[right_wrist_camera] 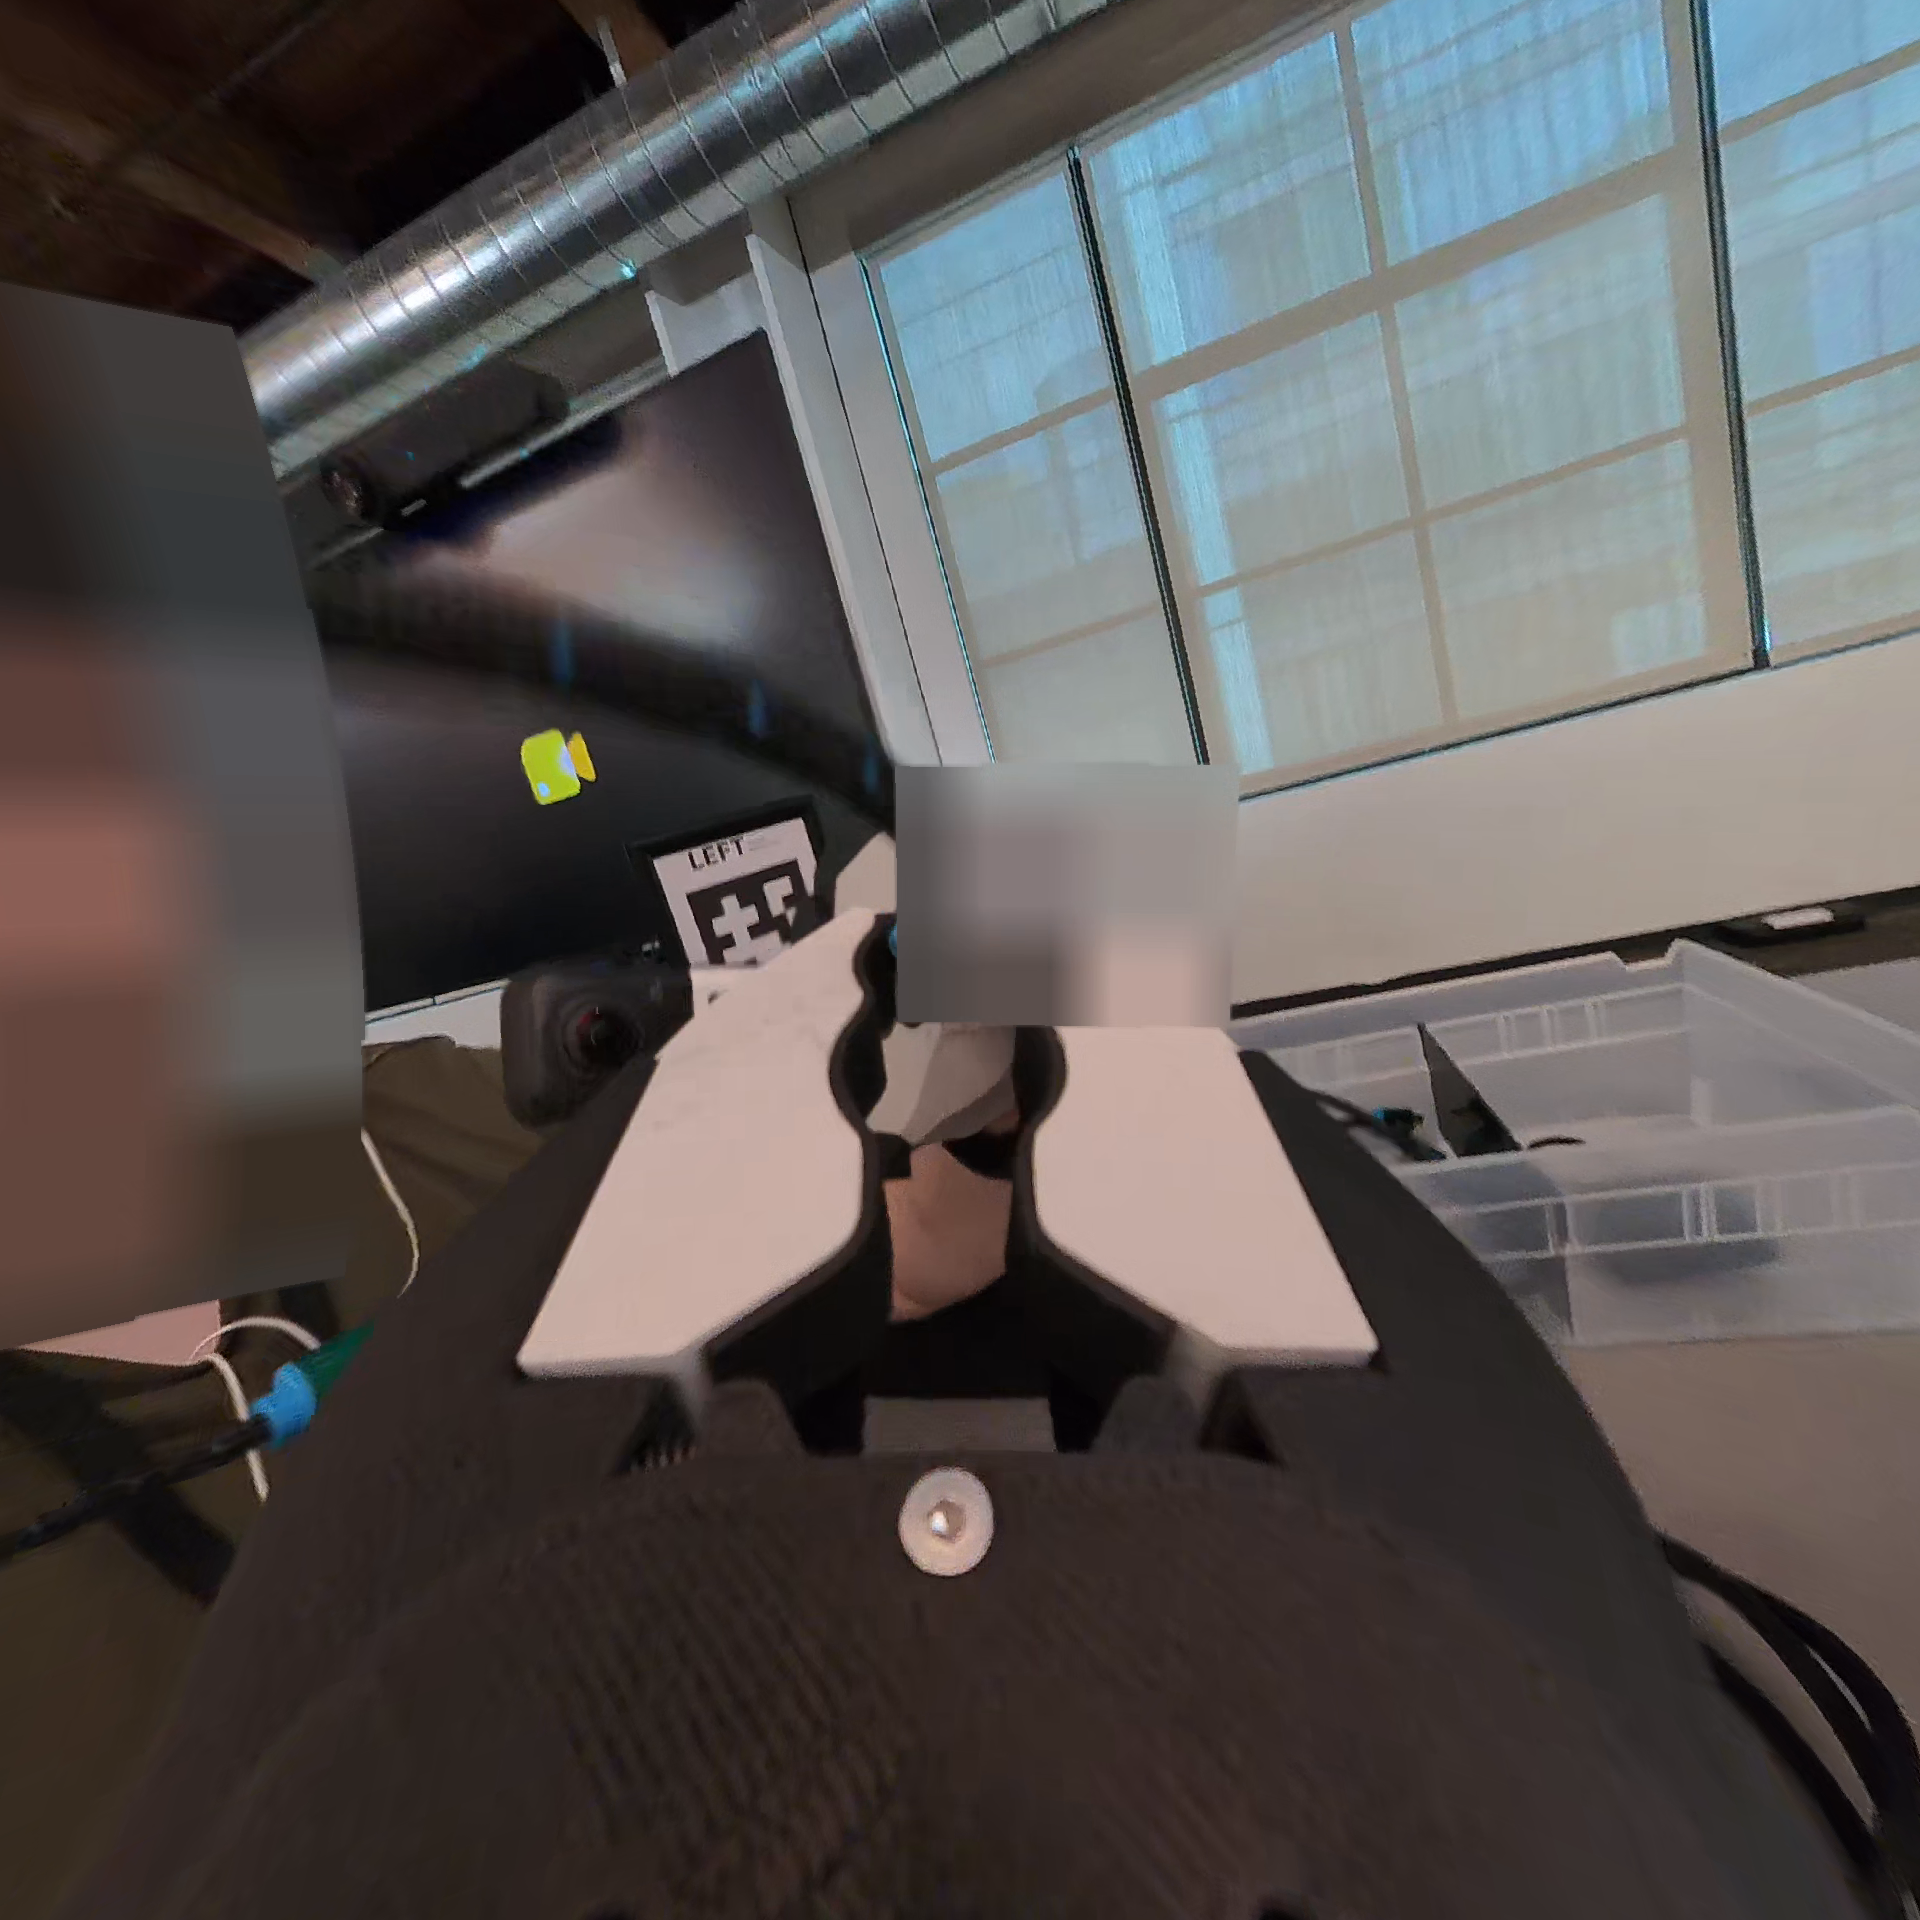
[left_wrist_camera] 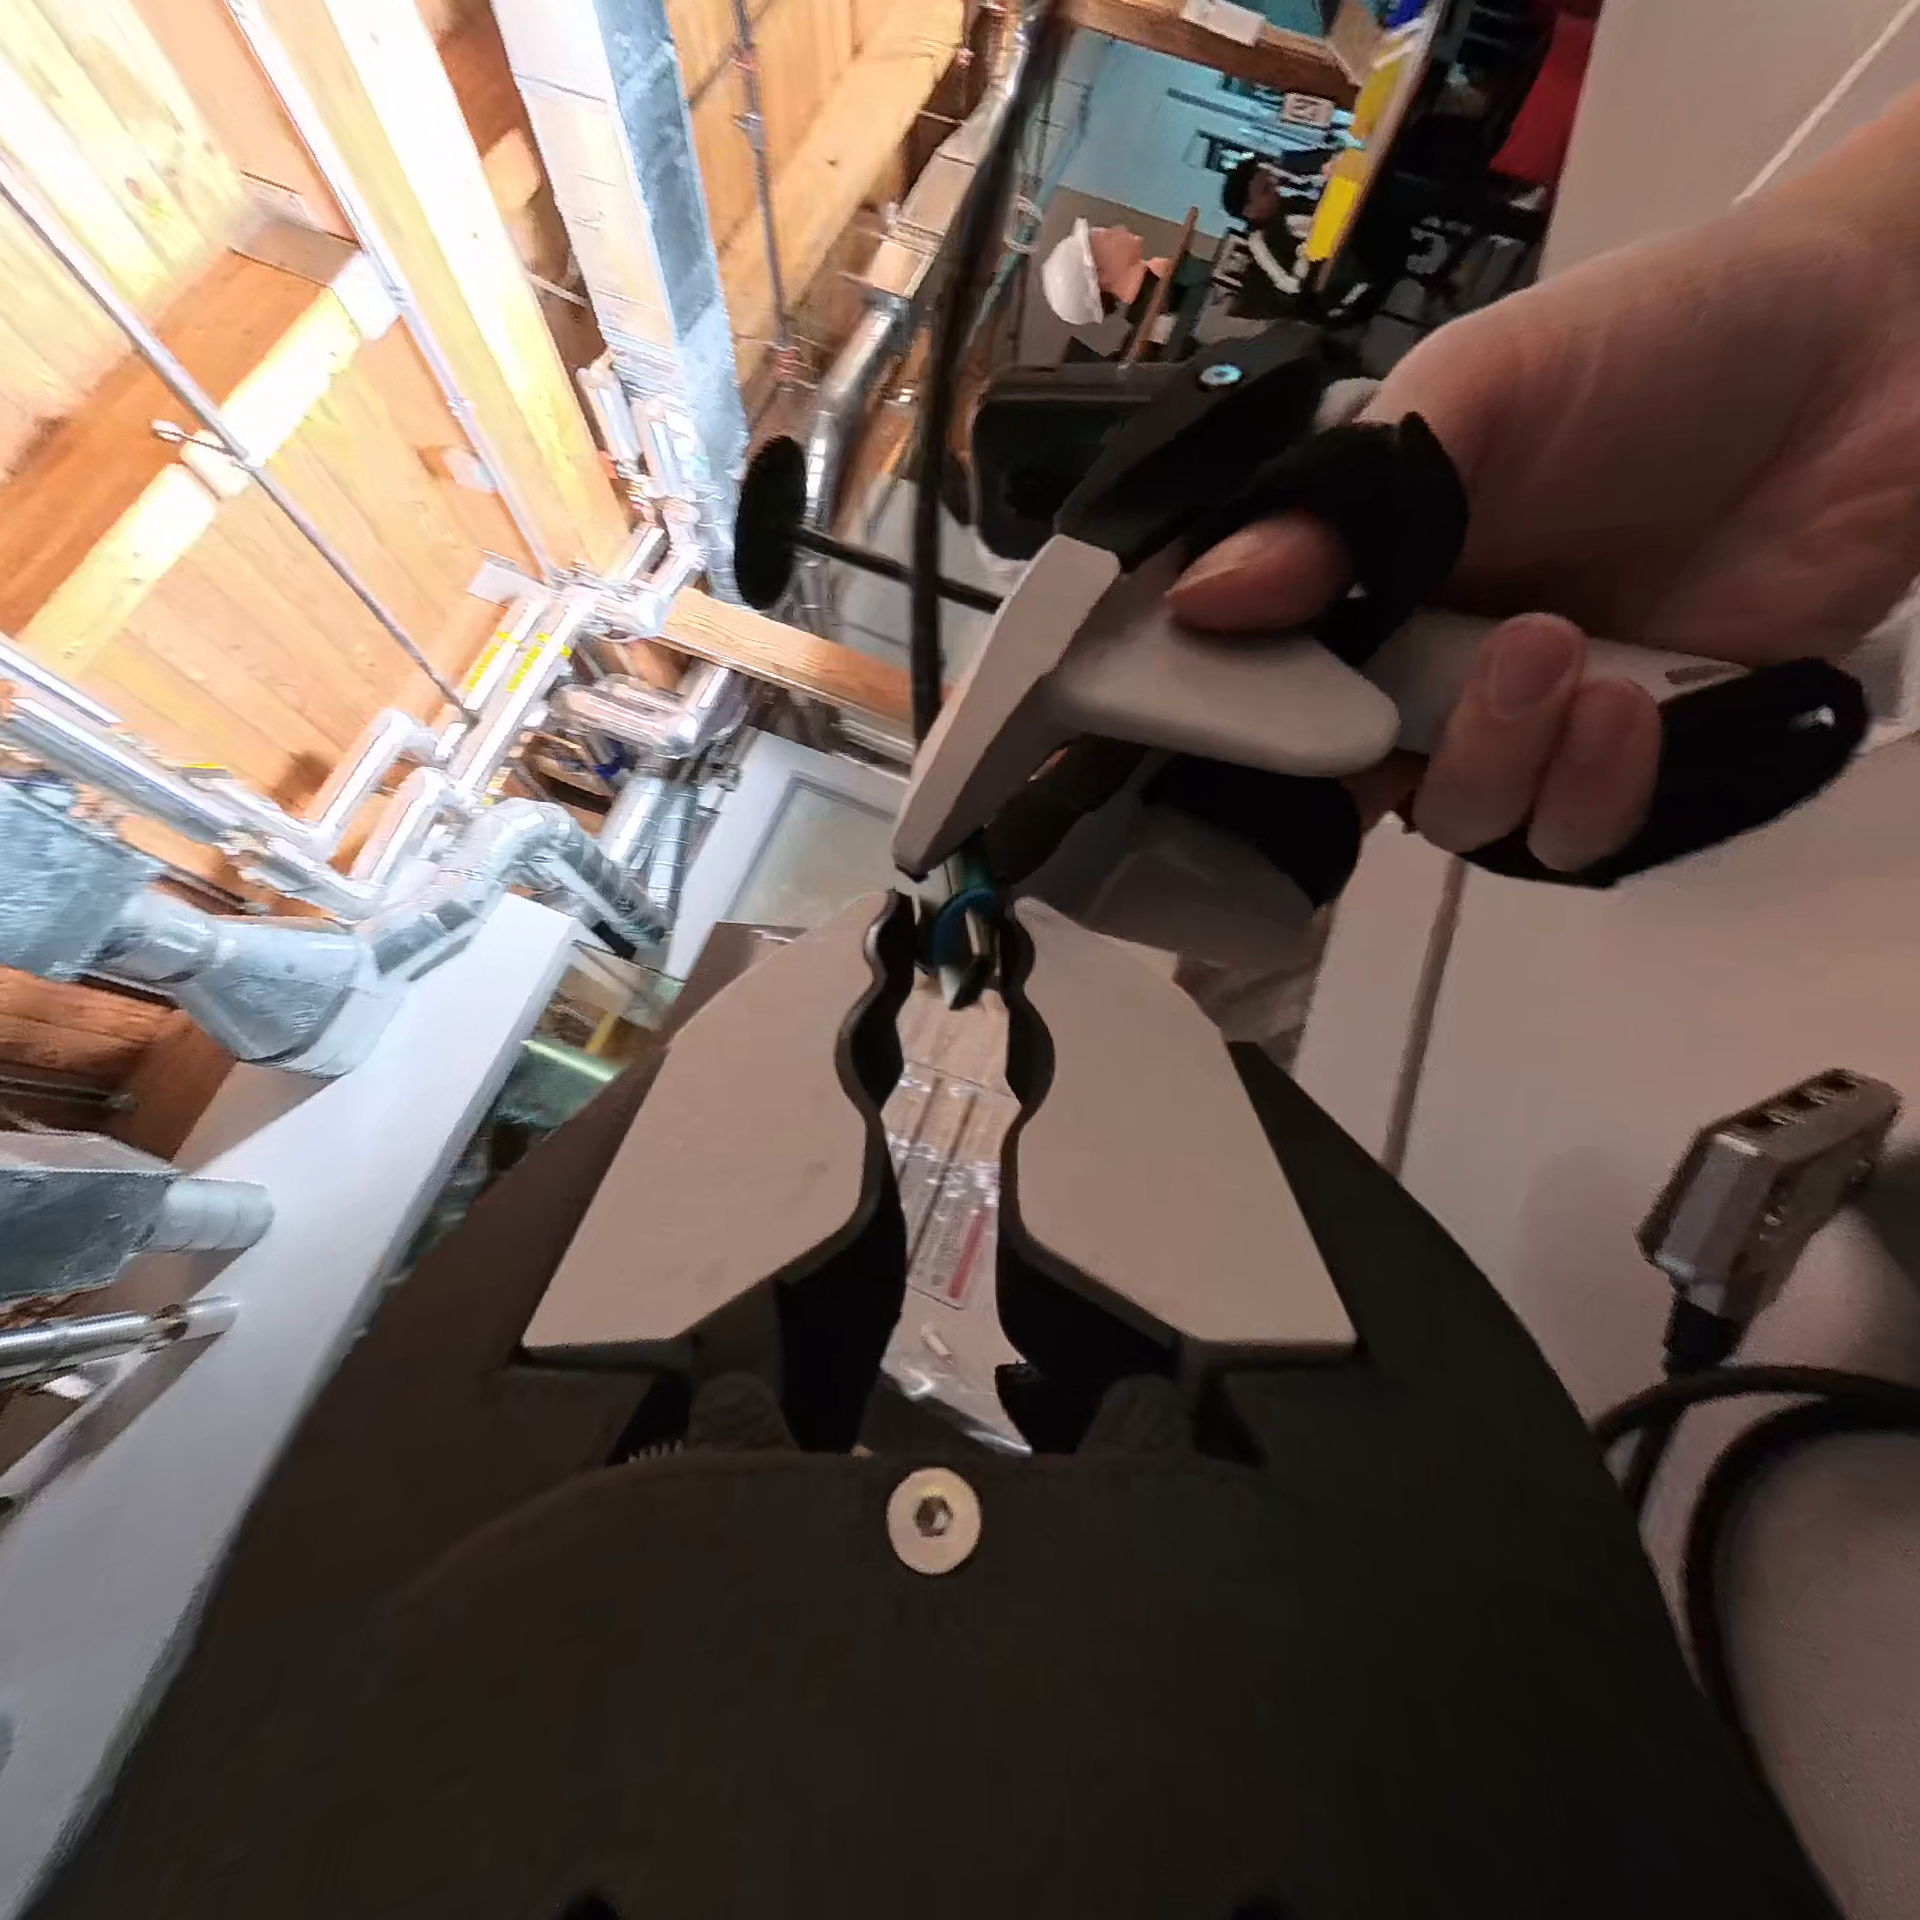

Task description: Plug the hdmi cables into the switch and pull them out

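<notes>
Partly cropped switch (left_wrist_camera: 1756,1184), blurred grippers

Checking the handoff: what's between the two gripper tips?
A cable end with a blue ring, between the left gripper and right gripper tips; the left wrist view shows it.
</notes>
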